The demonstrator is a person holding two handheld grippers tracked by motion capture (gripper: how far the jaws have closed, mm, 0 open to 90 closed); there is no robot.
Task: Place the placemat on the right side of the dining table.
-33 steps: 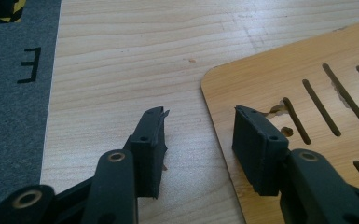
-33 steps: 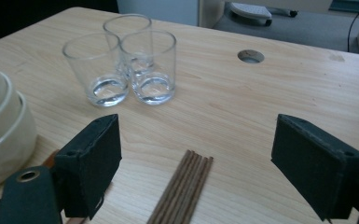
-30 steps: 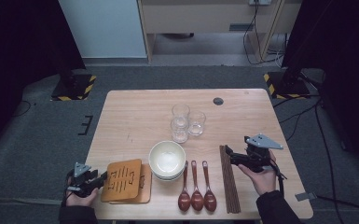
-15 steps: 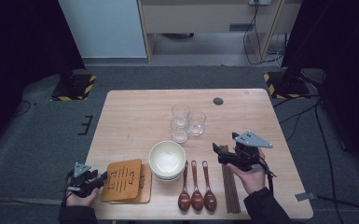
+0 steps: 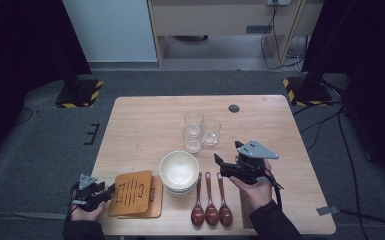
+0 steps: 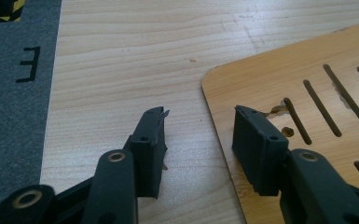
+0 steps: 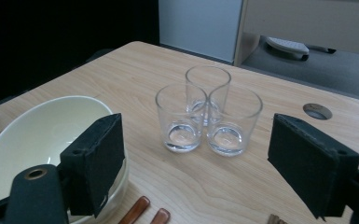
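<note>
1. Grey carpet surrounds a pale wooden desk (image 5: 145, 125) carrying three clear glasses (image 5: 200, 131), a stack of cream bowls (image 5: 179, 171), three brown spoons (image 5: 211, 202), dark chopsticks (image 5: 245, 210) and a slotted wooden board (image 5: 132, 192).

2. Left claw (image 5: 111, 190) sits at the near left corner of the desk, in the same place as in both earlier high views. Its jaws stand partly open across the board's edge; the left gripper view shows one jaw over bare wood, the other over the board's rounded corner (image 6: 279, 88), with a plain gap between them. Whether either pad touches the board cannot be told; nothing is pinched.

3. Right claw (image 5: 219, 165) has shifted — a second ago it lay over the chopsticks near the right edge, and half a second ago it was partway along. It now stands left of that, above the spoon handles, just right of the bowls.

4. Right claw jaws are spread wide and hold nothing. The right gripper view looks between them at the glasses (image 7: 207, 116), which stand clustered and touching, well ahead of the pads; the bowls (image 7: 37, 140) sit beside the left jaw.

5. Glasses, bowls, spoons and board lie where they did in the earlier views — no item displaced.
</note>
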